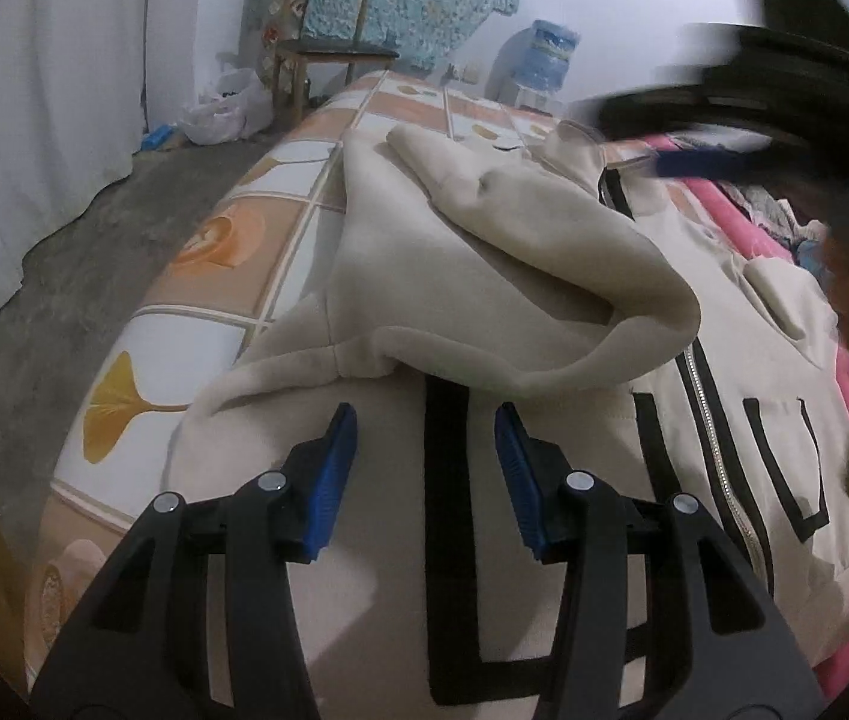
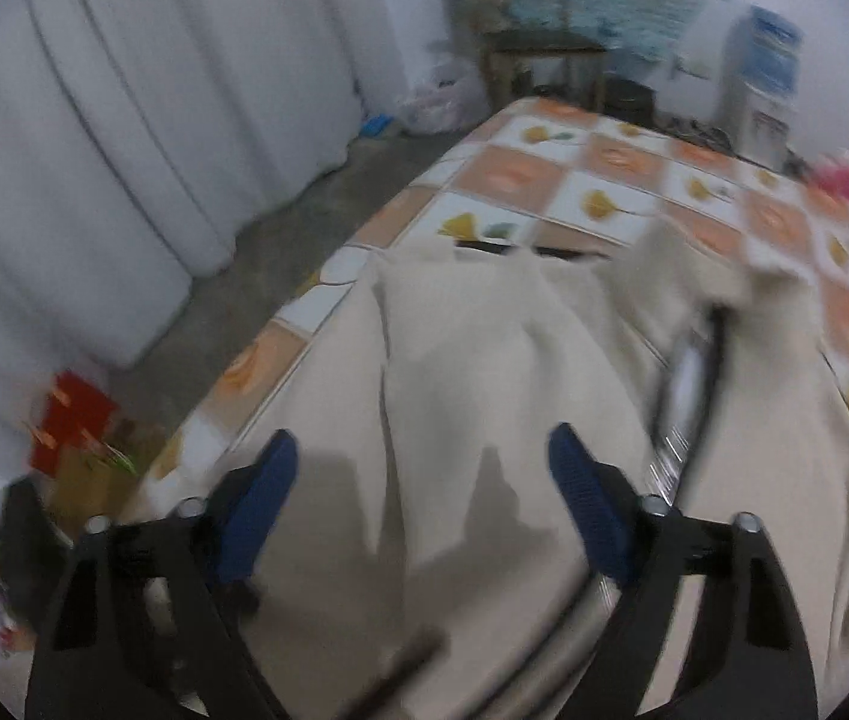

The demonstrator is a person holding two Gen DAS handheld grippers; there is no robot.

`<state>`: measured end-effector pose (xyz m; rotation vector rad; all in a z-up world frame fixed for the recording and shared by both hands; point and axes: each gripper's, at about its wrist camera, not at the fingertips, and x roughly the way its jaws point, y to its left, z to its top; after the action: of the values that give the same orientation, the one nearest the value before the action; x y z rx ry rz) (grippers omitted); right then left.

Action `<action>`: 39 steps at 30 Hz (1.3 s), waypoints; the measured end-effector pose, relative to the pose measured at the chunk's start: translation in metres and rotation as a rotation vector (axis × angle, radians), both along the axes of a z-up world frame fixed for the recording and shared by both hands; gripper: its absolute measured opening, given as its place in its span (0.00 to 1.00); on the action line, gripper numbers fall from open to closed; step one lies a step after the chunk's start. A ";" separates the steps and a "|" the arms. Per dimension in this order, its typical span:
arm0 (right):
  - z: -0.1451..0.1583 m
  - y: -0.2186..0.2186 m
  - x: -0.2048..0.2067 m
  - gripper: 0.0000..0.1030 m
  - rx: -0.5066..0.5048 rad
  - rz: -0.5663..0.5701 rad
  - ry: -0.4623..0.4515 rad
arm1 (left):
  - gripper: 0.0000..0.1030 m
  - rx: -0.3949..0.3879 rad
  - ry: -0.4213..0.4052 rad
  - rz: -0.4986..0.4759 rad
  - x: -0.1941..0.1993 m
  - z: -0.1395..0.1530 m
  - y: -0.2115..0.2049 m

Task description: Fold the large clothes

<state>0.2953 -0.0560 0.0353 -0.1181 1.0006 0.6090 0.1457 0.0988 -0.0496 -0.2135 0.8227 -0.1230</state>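
Observation:
A beige zip-up jacket (image 1: 484, 276) with black stripes lies spread on the bed. One sleeve (image 1: 544, 228) is folded across its front. The zip (image 1: 709, 420) runs down the right side. My left gripper (image 1: 424, 420) hovers open just over the jacket's lower part, with nothing between its blue pads. In the right wrist view the same jacket (image 2: 454, 360) fills the blurred middle, and my right gripper (image 2: 423, 438) stands wide open above it, holding nothing. In the left wrist view the right gripper shows as a blurred black shape at the upper right, with a blue finger (image 1: 694, 163) over the collar.
The bed wears a tiled orange-and-white sheet (image 1: 226, 240) with leaf prints. A pink blanket (image 1: 742, 222) lies along its right side. Behind stand a wooden chair (image 1: 328, 48) and a water dispenser (image 1: 544, 60). White curtains (image 2: 124, 150) and a concrete floor (image 1: 94, 252) are on the left.

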 end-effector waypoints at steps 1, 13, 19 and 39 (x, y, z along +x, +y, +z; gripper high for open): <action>-0.009 0.018 0.014 0.69 -0.031 0.013 0.005 | 0.45 -0.005 -0.004 0.001 0.000 0.000 0.000; -0.003 0.035 0.038 0.11 -0.067 0.016 -0.061 | 0.45 -0.027 -0.029 0.005 -0.001 -0.002 0.000; 0.073 -0.068 -0.025 0.11 0.165 -0.043 -0.161 | 0.46 0.002 -0.032 0.009 -0.004 -0.002 -0.005; -0.068 -0.307 -0.158 0.58 0.530 -0.548 0.357 | 0.49 0.091 -0.010 0.030 -0.004 -0.001 -0.015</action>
<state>0.1374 -0.3634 -0.0325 0.7350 1.1191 0.3731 0.1413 0.0841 -0.0501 -0.1395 0.8130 -0.0588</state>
